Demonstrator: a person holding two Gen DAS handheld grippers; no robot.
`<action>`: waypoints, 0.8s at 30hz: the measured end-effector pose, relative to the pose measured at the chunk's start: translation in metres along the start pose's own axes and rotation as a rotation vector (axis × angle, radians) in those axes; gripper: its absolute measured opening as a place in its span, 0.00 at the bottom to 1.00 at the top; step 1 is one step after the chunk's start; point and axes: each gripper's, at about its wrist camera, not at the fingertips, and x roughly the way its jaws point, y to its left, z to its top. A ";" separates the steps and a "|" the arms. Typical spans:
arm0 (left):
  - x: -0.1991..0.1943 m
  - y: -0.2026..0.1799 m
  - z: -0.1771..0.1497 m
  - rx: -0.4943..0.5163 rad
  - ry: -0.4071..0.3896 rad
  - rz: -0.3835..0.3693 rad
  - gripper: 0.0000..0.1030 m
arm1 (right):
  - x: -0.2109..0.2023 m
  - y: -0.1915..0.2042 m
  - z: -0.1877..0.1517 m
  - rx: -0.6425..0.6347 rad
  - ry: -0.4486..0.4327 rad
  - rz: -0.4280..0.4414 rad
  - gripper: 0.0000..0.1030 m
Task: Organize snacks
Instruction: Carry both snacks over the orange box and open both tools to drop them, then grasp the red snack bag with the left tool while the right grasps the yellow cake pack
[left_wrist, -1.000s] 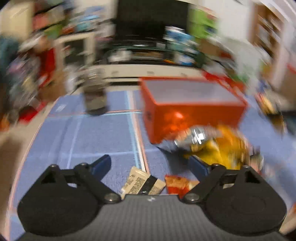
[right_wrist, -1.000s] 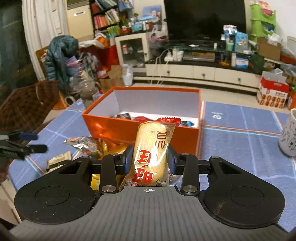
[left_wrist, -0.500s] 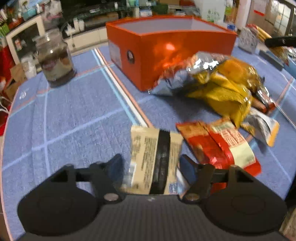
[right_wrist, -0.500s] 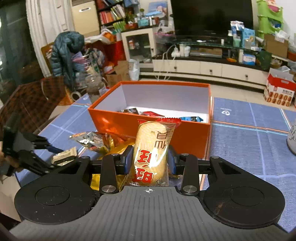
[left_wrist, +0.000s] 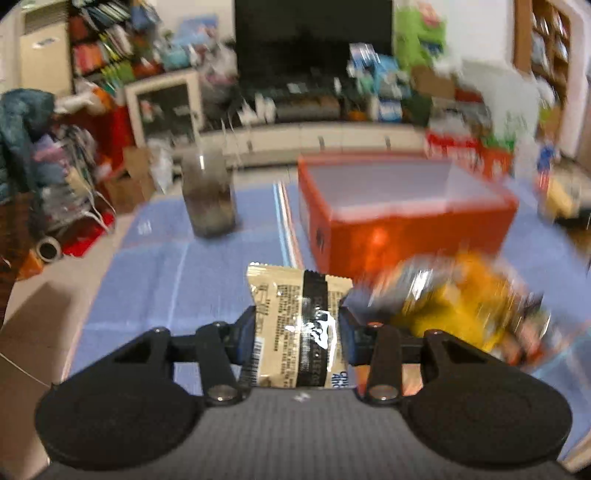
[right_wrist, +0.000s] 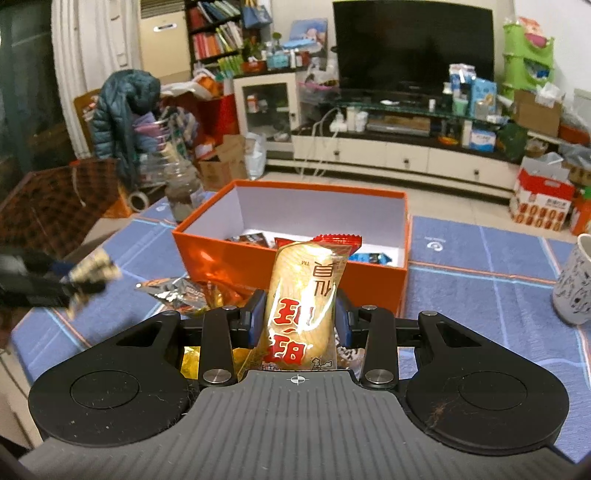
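My left gripper (left_wrist: 297, 325) is shut on a beige packet with a black stripe (left_wrist: 295, 314) and holds it lifted above the blue mat. The orange box (left_wrist: 402, 225) stands ahead to the right, with a pile of yellow and silver snack bags (left_wrist: 461, 306) in front of it. My right gripper (right_wrist: 299, 317) is shut on a tan rice-cracker packet with red characters (right_wrist: 303, 295), held upright in front of the orange box (right_wrist: 295, 258), which holds several snacks. The left gripper also shows in the right wrist view (right_wrist: 74, 284), blurred, with its packet.
A glass jar (left_wrist: 208, 195) stands on the mat left of the box. A white patterned mug (right_wrist: 576, 284) stands at the right. Snack bags (right_wrist: 184, 291) lie by the box's front left corner. The table edge runs along the left.
My left gripper closed on the beige packet and lifted it off the mat. My right gripper moved slightly closer to the box, still holding its packet.
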 end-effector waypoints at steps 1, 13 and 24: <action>-0.003 -0.005 0.009 -0.013 -0.017 -0.001 0.41 | -0.001 0.000 0.002 0.006 -0.003 -0.005 0.22; 0.107 -0.065 0.121 -0.126 -0.051 0.038 0.42 | 0.096 -0.007 0.093 0.019 0.041 -0.050 0.22; 0.040 -0.040 0.066 -0.171 -0.119 0.066 0.91 | 0.060 -0.035 0.057 0.081 -0.033 -0.092 0.82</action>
